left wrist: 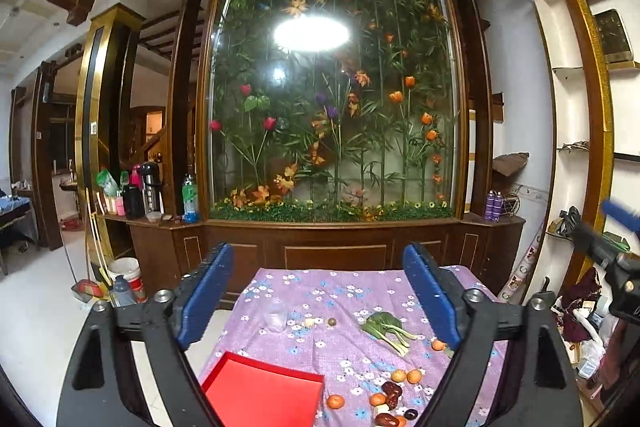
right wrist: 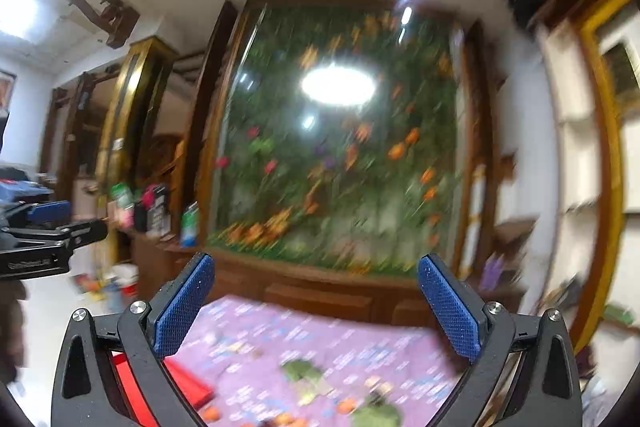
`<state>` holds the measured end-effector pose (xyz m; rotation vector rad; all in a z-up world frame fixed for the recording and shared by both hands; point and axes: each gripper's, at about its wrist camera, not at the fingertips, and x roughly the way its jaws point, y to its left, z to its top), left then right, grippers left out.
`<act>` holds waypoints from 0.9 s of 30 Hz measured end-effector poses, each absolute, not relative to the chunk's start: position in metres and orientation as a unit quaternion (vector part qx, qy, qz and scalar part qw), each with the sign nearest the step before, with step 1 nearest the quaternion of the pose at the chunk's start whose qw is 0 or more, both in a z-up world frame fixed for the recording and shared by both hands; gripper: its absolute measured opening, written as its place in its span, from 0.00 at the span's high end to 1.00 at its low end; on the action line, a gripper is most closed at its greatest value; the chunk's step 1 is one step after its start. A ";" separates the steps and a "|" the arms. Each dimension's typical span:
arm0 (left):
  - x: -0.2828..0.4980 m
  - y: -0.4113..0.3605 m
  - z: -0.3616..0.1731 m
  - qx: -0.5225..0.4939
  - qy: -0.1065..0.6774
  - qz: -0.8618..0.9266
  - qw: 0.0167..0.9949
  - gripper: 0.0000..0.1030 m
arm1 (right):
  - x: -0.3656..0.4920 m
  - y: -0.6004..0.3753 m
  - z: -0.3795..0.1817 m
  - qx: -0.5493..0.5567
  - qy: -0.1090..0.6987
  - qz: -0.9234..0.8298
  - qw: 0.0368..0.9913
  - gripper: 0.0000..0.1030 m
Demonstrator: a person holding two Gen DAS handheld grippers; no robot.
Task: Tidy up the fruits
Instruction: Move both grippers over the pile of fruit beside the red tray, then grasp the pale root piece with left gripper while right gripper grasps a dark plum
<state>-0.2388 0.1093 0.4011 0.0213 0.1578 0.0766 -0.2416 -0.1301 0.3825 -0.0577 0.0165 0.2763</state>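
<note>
My left gripper (left wrist: 318, 283) is open high above the table, with nothing between its blue pads (left wrist: 208, 291). Below it lie small orange fruits (left wrist: 406, 375), dark red dates (left wrist: 393, 391), another orange fruit (left wrist: 335, 401) and a leafy green vegetable (left wrist: 386, 327) on the purple flowered cloth (left wrist: 320, 307). An empty red tray (left wrist: 260, 393) sits at the near left. My right gripper (right wrist: 316, 301) is open too and holds nothing; its view is blurred, with the tray (right wrist: 184, 383) and fruits (right wrist: 346, 405) low in frame. Each gripper shows at the other view's edge.
A clear glass (left wrist: 277, 315) and two small round items (left wrist: 320, 322) stand mid-table. Behind is a wooden cabinet (left wrist: 336, 247) with a glass flower display. Bottles and a bucket (left wrist: 128, 277) are at the left, cluttered shelves at the right.
</note>
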 end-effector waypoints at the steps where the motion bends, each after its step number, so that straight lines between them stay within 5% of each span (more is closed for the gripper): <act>1: -0.232 0.114 0.390 0.004 0.089 0.030 0.996 0.11 | -0.231 -0.129 0.376 -0.023 0.038 0.152 0.987 0.00; 6: -0.189 0.125 0.306 -0.038 0.189 -0.012 0.981 0.11 | -0.168 -0.114 0.263 -0.010 0.181 0.203 0.962 0.01; 10: -0.149 0.117 0.204 -0.075 0.296 -0.049 0.951 0.12 | -0.121 -0.099 0.143 0.009 0.316 0.237 0.919 0.33; 11: -0.143 0.114 0.183 -0.081 0.311 -0.059 0.945 0.17 | -0.110 -0.099 0.118 0.011 0.345 0.238 0.908 0.48; 13: -0.133 0.103 0.139 -0.088 0.346 -0.085 0.930 0.28 | -0.088 -0.097 0.070 0.024 0.406 0.235 0.883 0.56; 19: -0.118 0.073 0.052 -0.059 0.425 -0.111 0.896 0.41 | -0.076 -0.113 0.029 0.033 0.429 0.250 0.868 0.56; 27: -0.103 0.073 0.030 -0.046 0.449 -0.097 0.887 0.41 | -0.055 -0.090 0.011 0.013 0.446 0.259 0.856 0.56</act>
